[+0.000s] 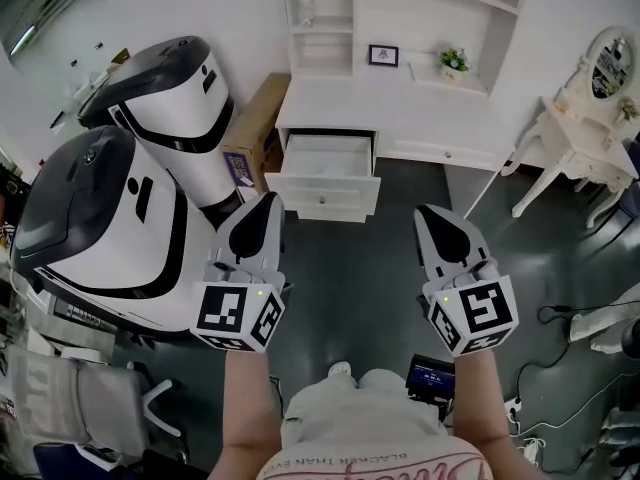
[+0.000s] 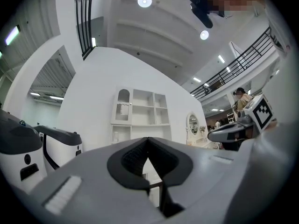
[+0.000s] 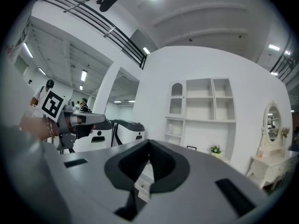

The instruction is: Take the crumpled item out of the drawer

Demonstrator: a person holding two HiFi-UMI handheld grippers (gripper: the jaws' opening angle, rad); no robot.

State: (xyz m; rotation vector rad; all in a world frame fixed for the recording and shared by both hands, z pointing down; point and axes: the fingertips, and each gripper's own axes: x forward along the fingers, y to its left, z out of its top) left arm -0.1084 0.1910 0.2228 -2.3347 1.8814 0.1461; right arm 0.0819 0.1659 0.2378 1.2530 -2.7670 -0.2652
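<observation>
- Forearms and a pale shirt sit closest, behind both sets of jaws, above a dark floor.
- Left gripper: jaws closed, with the pads meeting at the tips and nothing between them. Its own view shows only a small hollow behind the touching tips.
- Right gripper: jaws likewise closed and empty. It is held alongside the left gripper and well apart from it.
- Drawer: pulled open ahead of the jaws, between the lines the two grippers point along and nearer the left one's. Neither gripper touches it.
- Crumpled item: the inside of the drawer shows only as pale white in the head view, too small to pick the item out. Neither gripper holds it.
- Desk: white, beyond the drawer and ahead of the right jaws, with a frame and a plant at its back.
- Shelves: white, rising behind the desk, straight ahead of both jaws in the gripper views.
- Two machines: white and black, left of the left jaws, the nearer one just beside that gripper.
- Box: brown, between the farther machine and the drawer.
- Dressing table: white, with an oval mirror, well to the right of the right jaws.
</observation>
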